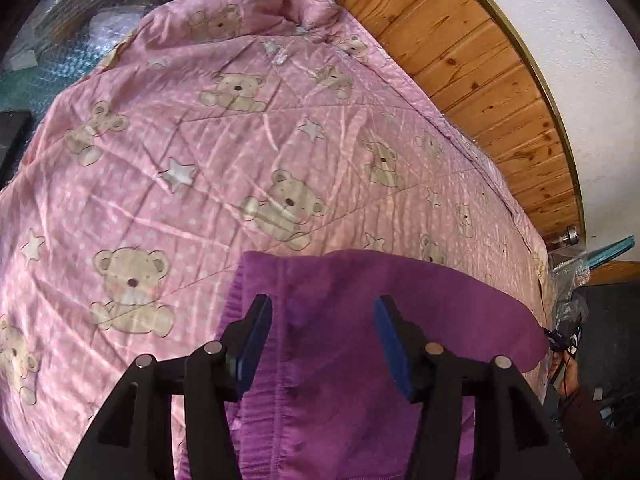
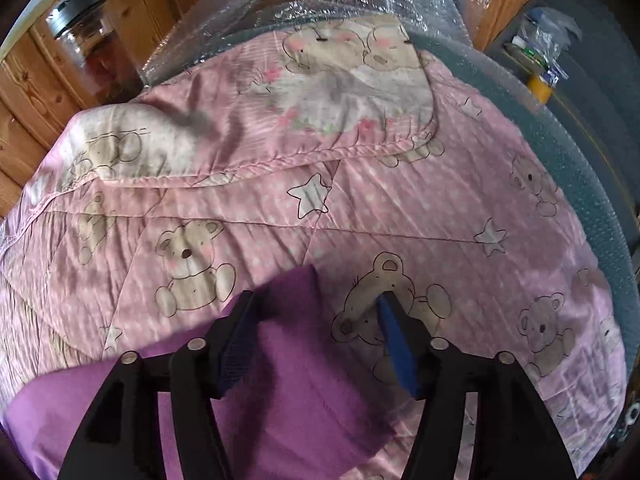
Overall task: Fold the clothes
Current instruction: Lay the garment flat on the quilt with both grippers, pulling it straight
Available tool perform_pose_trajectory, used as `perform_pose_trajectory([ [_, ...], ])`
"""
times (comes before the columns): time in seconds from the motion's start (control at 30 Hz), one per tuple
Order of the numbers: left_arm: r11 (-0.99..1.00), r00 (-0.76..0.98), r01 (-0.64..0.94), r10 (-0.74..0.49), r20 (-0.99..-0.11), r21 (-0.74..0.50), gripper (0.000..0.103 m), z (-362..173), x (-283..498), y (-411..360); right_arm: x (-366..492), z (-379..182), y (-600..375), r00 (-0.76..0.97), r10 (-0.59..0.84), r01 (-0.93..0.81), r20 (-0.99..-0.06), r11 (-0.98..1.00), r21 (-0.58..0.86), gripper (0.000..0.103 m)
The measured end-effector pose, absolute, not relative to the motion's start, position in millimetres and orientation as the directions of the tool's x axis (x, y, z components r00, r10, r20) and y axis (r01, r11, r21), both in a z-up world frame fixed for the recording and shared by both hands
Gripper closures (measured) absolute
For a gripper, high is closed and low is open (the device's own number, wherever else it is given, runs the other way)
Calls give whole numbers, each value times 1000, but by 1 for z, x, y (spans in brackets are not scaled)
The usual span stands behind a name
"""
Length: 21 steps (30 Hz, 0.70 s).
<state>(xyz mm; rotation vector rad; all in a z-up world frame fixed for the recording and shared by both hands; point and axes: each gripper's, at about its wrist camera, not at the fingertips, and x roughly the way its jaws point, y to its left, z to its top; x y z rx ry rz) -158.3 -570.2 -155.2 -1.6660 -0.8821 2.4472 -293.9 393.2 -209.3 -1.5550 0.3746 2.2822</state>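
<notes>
Jaws of left gripper (image 1: pixel 323 320) and right gripper (image 2: pixel 316 316) stand apart above the purple garment (image 1: pixel 360 360) lying on the bear-print quilt (image 1: pixel 200 160); pinch both fabric layers at matching edges before lifting.

— What colours is the quilt (image 1: pixel 224 148)?
— Pink with small white dots, printed with beige teddy bears and pale stars outlined in dark lines. Its turned-back flap (image 2: pixel 340 92) at the far edge shows a whiter side with bigger bears and pink flowers.
— And the garment (image 1: pixel 360 352)?
— Plain purple, a shade darker along its gathered band.
— The grippers?
— Black frames; the left gripper (image 1: pixel 322 344) and right gripper (image 2: pixel 316 344) both carry blue pads.
— Behind the quilt?
— Orange-brown knotty wood panelling (image 1: pixel 472 60), a white wall (image 1: pixel 568 20), teal bubble wrap (image 2: pixel 576 168)
</notes>
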Motion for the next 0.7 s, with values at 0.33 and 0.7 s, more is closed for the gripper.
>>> perform_pose_trajectory([
  [0.33,-906,-549,241,168,-819,-347,103,-113,-195,-547,-306,-156,359,-450,127,-270,-884,-963,-1,98],
  [0.7,-866,-321,280,323,-890,-415,47,-165,-177,-575,-289,-184,390,-395,67,-364,-916,-927,89,60],
])
